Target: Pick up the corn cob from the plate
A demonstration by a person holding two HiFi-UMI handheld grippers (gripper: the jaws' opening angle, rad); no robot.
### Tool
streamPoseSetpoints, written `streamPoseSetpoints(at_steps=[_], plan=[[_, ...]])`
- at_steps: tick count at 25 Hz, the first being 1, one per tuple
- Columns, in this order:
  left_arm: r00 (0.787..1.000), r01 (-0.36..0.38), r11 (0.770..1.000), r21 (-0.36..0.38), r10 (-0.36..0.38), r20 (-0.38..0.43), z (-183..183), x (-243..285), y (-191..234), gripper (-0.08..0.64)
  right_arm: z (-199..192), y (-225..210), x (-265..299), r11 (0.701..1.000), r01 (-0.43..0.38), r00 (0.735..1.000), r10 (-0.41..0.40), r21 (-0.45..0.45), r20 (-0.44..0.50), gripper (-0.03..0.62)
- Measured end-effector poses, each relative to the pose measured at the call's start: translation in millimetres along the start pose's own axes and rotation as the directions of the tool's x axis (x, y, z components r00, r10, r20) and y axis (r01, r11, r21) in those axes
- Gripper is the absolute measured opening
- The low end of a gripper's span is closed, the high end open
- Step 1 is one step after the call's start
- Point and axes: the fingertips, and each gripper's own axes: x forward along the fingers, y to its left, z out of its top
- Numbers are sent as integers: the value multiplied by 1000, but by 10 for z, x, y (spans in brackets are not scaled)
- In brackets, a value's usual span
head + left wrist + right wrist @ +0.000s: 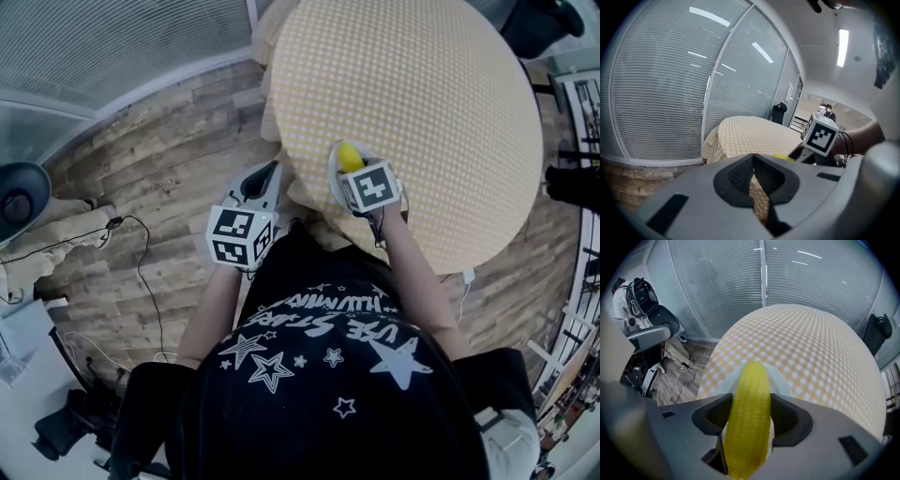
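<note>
1. Right gripper was where your task stood. Its jaws were clamped on either side of the corn cob. Your left gripper had its jaws pressed together on nothing, and hung at 9 o'clock of the right one, over the wood floor.
2. Your table, round under a yellow checked cloth, filled the head view from 12 to 3 o'clock. No view showed anything on the cloth except the plate, at roughly 7 o'clock on the table, close to you.
3. Your plate, small and white, lay right behind the cob. Its rim curved around the cob's far tip from 11 to 2 o'clock.
4. Your cob ran lengthwise between the jaws, tip toward 12 o'clock. I judged the grasp made and the lift left to do. No view showed whether the cob had cleared the plate.
5. Each view gave you something different.
   - The head view placed both grippers, but the right marker cube hid all of the cob except a yellow tip.
   - Only the right gripper view showed the grip itself.
   - The left gripper view caught that cube and a sliver of yellow at 3 o'clock, and no plate that I could make out.
</note>
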Motion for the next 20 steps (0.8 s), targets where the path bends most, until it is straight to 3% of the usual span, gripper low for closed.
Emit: streamPoseSetpoints(at_steps=[5, 11, 20], plan=[[1000, -7, 1000, 5, 7, 9, 11, -40, -4, 8, 19, -2, -17, 1000, -12, 999, 12, -5, 34, 259], [1000, -13, 1000, 4, 12, 22, -9, -95, -34, 8, 30, 66, -127, 995, -91, 989, 85, 44, 120, 259], [999, -10, 1000, 22, 9, 43, 81, -55, -270, 8, 277, -135, -650, 977, -185, 929, 140, 101, 343, 259]])
